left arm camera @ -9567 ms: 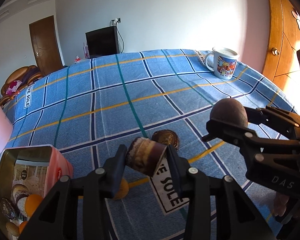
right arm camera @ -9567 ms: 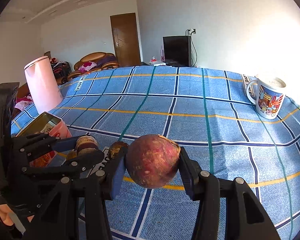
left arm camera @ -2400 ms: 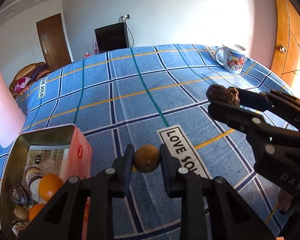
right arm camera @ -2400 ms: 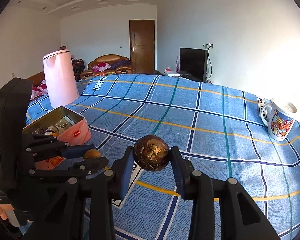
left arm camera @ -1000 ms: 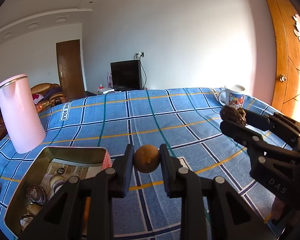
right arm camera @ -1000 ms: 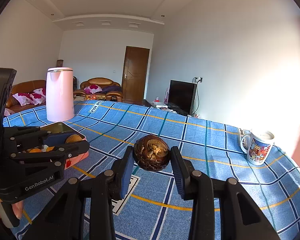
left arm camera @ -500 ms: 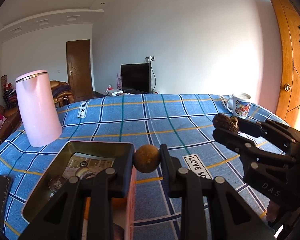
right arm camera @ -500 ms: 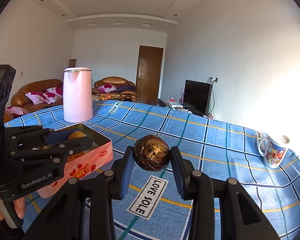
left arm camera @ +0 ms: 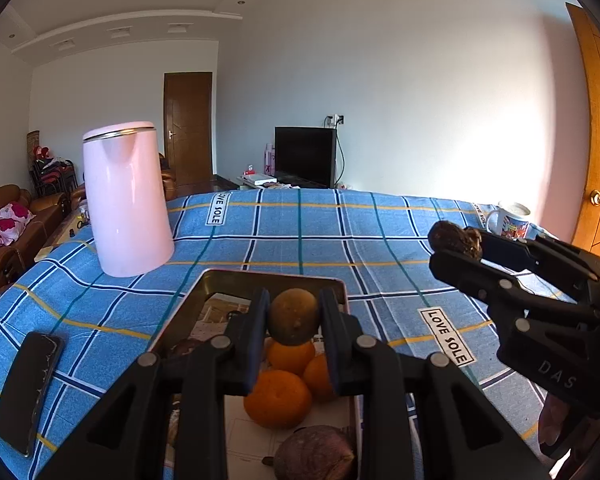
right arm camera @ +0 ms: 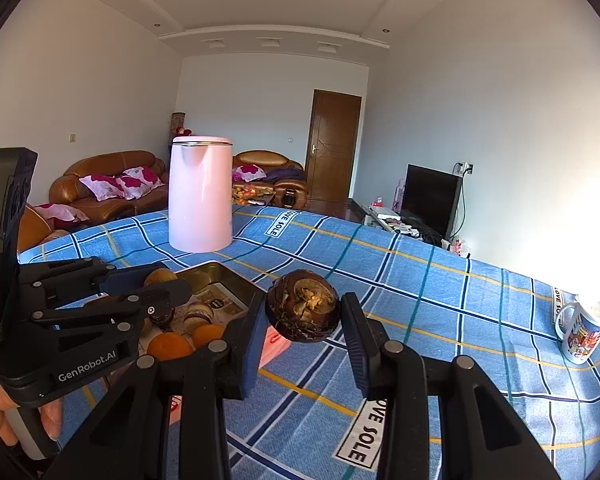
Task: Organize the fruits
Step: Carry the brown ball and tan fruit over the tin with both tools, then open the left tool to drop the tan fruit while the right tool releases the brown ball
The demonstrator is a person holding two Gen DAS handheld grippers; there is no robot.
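1. Both grippers have lifted up and swung over toward the tin since the frame half a second ago. Before, the small brown-green fruit was beside the tin's edge. Now it hangs over the inside of the tin.

2. On the left side lies a black phone (left arm camera: pixel 27 390) on the blue checked cloth (left arm camera: pixel 300 236). Behind it stands a pink kettle (left arm camera: pixel 126 200). Neither is in the way.

3. The left gripper (left arm camera: pixel 293 318) is closed on the small brown-green fruit (left arm camera: pixel 293 315), one pad on each side. The fruit is round and looks firm and light. It could roll or slip, so a hold across its widest part is best.

4. Right below it is the pink metal tin (left arm camera: pixel 236 277), with oranges (left arm camera: pixel 278 398) and a dark purple fruit (left arm camera: pixel 314 458) inside. My guess is that a gentle drop onto them is safe.

5. The right gripper (right arm camera: pixel 304 314) is closed on a dark wrinkled fruit (right arm camera: pixel 303 306). It waits in the air over the cloth, to the right of the tin. Its skin looks dry and cracked, so I think a hard squeeze could break it.

6. The left camera looks straight down into the tin and shows the phone. The right camera shows the cracked, yellowish top of the wrinkled fruit, and the pink side of the tin.

7. Far right stands a picture mug (right arm camera: pixel 580 334), well apart from everything.
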